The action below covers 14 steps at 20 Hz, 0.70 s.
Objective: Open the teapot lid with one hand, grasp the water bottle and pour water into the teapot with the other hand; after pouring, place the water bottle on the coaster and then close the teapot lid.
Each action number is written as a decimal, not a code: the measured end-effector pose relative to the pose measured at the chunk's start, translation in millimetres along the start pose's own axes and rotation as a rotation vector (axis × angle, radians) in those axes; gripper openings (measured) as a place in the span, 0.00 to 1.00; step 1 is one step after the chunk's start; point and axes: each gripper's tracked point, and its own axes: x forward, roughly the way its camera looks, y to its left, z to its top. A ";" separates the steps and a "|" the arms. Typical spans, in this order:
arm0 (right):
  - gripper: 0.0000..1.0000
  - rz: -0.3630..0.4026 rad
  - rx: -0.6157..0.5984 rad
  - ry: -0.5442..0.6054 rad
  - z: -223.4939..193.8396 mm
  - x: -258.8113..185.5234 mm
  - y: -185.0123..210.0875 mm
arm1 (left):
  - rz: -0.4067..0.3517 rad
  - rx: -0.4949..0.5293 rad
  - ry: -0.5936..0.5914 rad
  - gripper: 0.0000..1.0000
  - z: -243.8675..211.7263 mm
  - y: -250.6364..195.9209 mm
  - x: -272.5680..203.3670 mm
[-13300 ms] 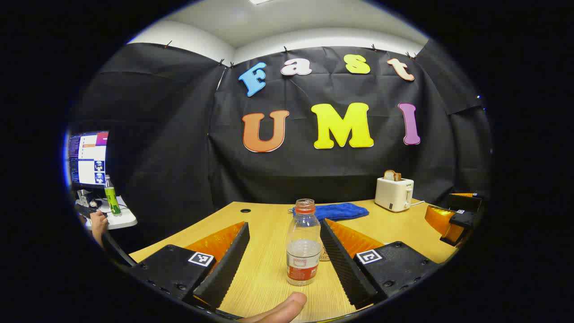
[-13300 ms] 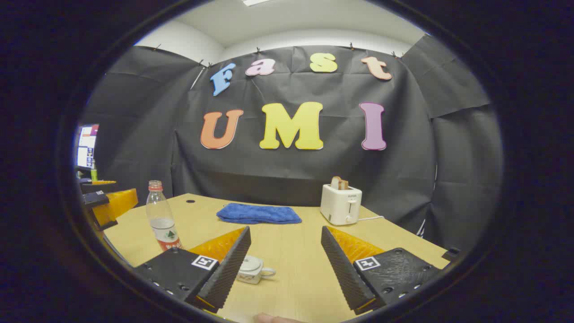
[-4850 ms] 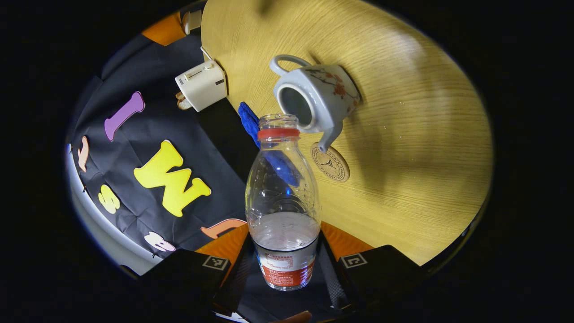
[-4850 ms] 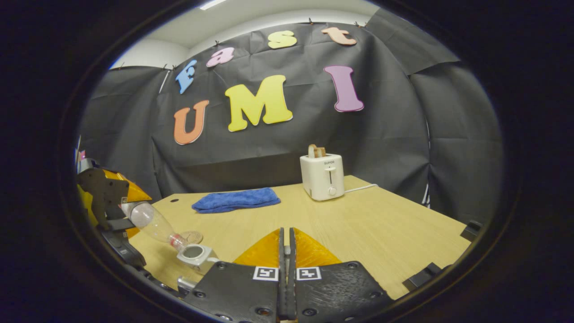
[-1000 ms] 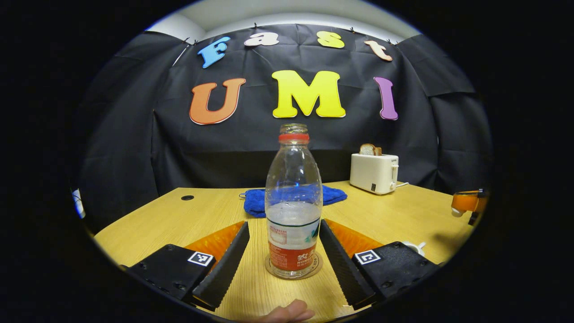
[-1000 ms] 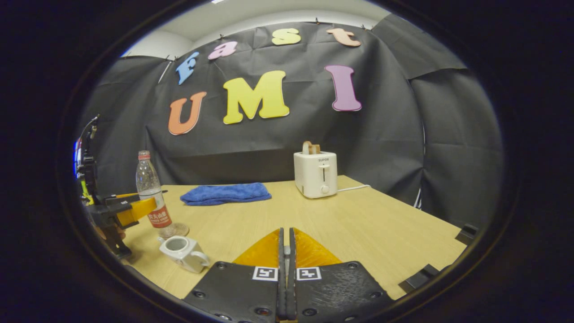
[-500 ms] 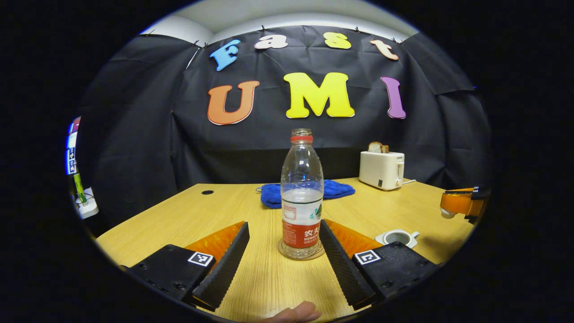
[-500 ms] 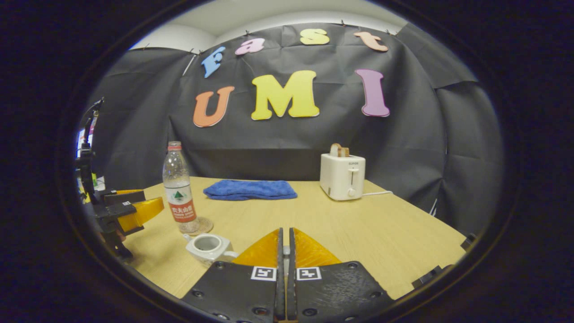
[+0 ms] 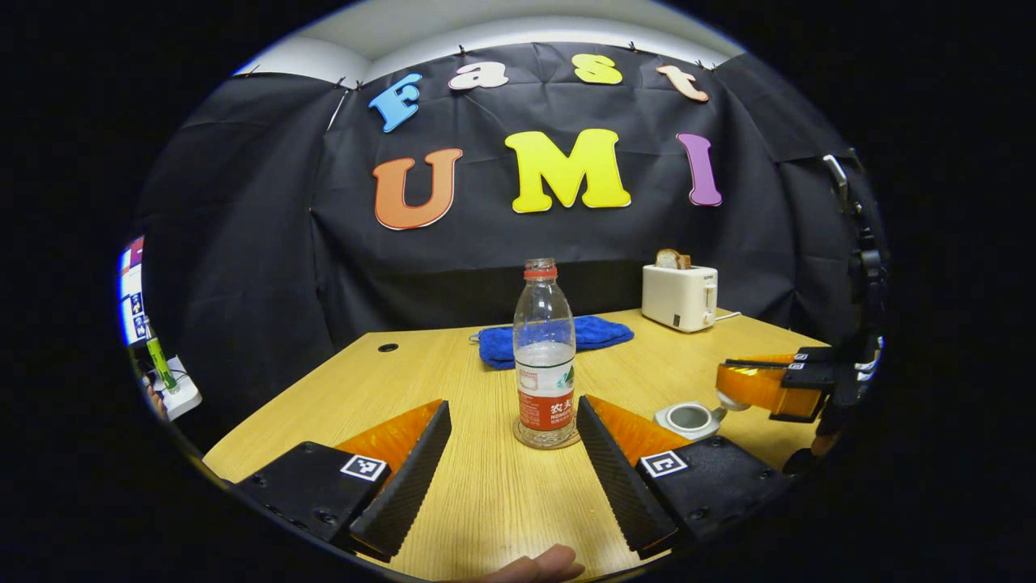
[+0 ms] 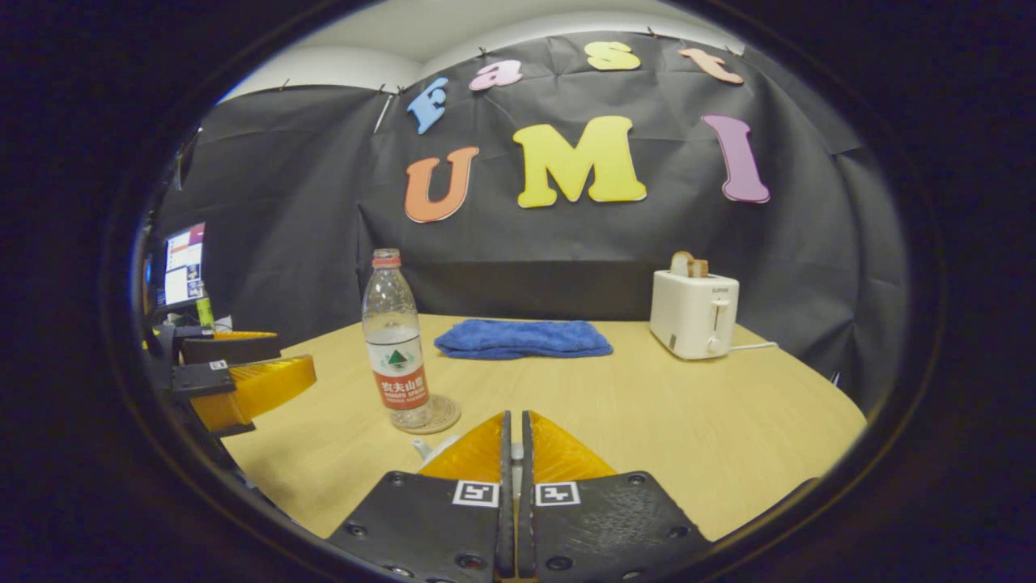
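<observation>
In the left gripper view, the left gripper (image 9: 508,453) sits low at 6 o'clock with its two fingers spread wide apart, touching nothing. Between them but farther off, toward the middle of the view, the water bottle (image 9: 545,356) stands upright and uncapped on the round coaster (image 9: 546,440) on the worktop (image 9: 421,380); clear water fills it to roughly the halfway mark, just above its label. At about 4 o'clock from the bottle, the white teapot (image 9: 688,419) rests on the worktop with its mouth uncovered; whether water lies inside cannot be told. Just beside it, at 3 o'clock, the right gripper (image 9: 732,389) hangs with a small white piece at its tips, likely the teapot lid (image 9: 731,402), though this is too small to be sure. Behind the bottle lies a folded blue cloth (image 9: 558,336), and at 1 o'clock a white toaster (image 9: 680,296) holds a slice of bread. In the right gripper view, that gripper's fingers (image 10: 495,453) are pressed together at 6 o'clock, the bottle stands at 10 o'clock on its coaster, and a sliver of the teapot peeks out just left of the fingers.
</observation>
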 end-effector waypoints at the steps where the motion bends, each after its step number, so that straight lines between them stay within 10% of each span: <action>1: 0.03 0.001 0.008 0.006 -0.3 1.2 1.4 | 0.008 -0.011 -0.020 0.98 8.0 6.2 -4.2; 14: 0.05 0.023 -0.041 0.035 -1.7 31.0 33.5 | 0.005 -0.041 -0.025 0.98 1.5 14.9 -4.8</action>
